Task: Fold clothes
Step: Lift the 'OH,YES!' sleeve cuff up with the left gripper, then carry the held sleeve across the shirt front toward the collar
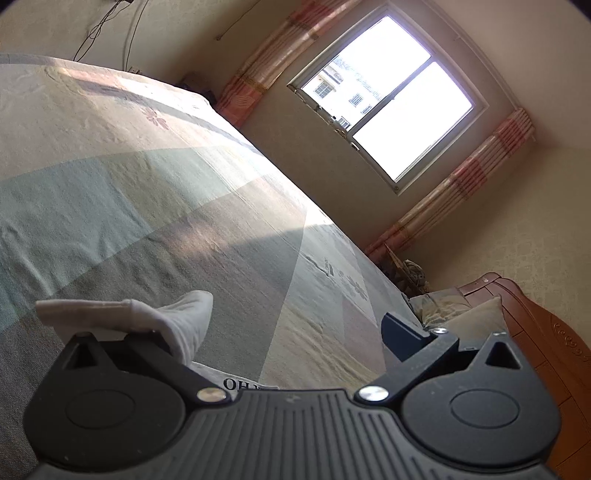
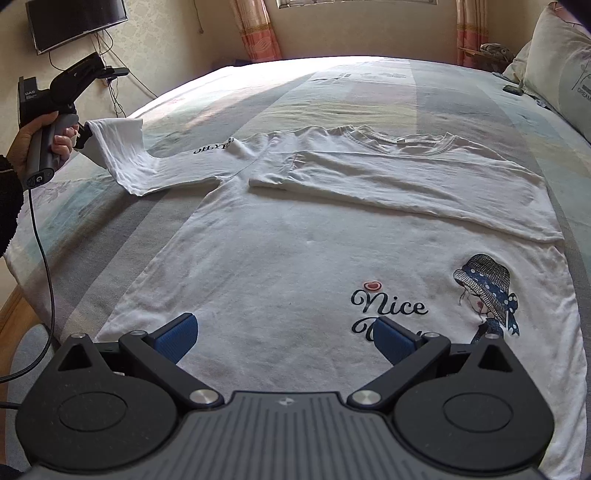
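A white long-sleeved T-shirt (image 2: 295,236) lies flat on the bed, its "Nice" print and hat-girl picture (image 2: 487,291) near me. One sleeve (image 2: 388,173) is folded across the chest. The other sleeve (image 2: 122,147) runs out to the left, and its end is lifted off the bed at my left gripper (image 2: 83,134), which a hand (image 2: 44,136) holds. In the left wrist view, my left gripper (image 1: 273,332) stands open, with that sleeve's cuff (image 1: 177,317) draped over its left finger. My right gripper (image 2: 284,332) hovers open over the shirt's lower part, nothing between its blue pads (image 2: 177,336).
The striped bedspread (image 2: 369,92) covers the whole bed. Pillows (image 2: 565,74) and a small dark object (image 2: 513,89) lie at the right. A wall screen (image 2: 74,22) with cables hangs at the left. A window (image 1: 388,99) and a wooden headboard (image 1: 554,332) are beyond.
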Demonstrator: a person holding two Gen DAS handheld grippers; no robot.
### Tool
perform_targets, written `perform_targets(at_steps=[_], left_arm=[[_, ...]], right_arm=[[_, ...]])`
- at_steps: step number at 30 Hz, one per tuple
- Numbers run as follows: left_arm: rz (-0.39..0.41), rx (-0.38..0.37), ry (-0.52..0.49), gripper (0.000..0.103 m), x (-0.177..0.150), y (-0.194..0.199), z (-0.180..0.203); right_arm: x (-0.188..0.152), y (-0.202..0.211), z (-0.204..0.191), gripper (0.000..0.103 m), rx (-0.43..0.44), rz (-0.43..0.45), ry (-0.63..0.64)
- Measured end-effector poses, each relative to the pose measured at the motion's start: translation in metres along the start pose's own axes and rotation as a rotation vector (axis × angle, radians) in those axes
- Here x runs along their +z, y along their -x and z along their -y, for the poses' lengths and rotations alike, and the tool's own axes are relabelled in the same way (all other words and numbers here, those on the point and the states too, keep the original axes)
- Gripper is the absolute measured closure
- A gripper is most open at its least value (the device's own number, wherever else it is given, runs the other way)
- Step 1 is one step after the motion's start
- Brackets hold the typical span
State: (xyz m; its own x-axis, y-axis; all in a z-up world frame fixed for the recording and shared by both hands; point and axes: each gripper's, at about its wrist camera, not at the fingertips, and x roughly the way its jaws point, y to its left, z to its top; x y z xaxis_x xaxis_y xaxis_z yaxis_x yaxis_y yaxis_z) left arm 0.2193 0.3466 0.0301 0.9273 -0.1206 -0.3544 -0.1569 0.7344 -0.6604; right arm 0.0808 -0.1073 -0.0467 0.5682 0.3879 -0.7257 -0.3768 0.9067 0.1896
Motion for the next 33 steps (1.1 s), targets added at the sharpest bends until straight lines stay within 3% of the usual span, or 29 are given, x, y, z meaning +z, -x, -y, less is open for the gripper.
perform_targets(at_steps=[10, 23, 33], left_arm=[[-0.063, -0.02, -0.083, 0.001, -0.009, -0.012, 0.081], [-0.129, -0.112, -0.139, 0.001, -0.04, -0.032, 0.168], [-0.2, -0.13, -0.192, 0.001, -0.067, -0.05, 0.219]], right_arm=[[-0.018, 0.012, 0.004, 0.0, 0.023, -0.031, 0.081], [-0.03, 0.035, 0.033, 0.0, 0.022, -0.001, 0.038], [-0.038, 0.045, 0.052, 0.0, 0.015, 0.028, 0.0]])
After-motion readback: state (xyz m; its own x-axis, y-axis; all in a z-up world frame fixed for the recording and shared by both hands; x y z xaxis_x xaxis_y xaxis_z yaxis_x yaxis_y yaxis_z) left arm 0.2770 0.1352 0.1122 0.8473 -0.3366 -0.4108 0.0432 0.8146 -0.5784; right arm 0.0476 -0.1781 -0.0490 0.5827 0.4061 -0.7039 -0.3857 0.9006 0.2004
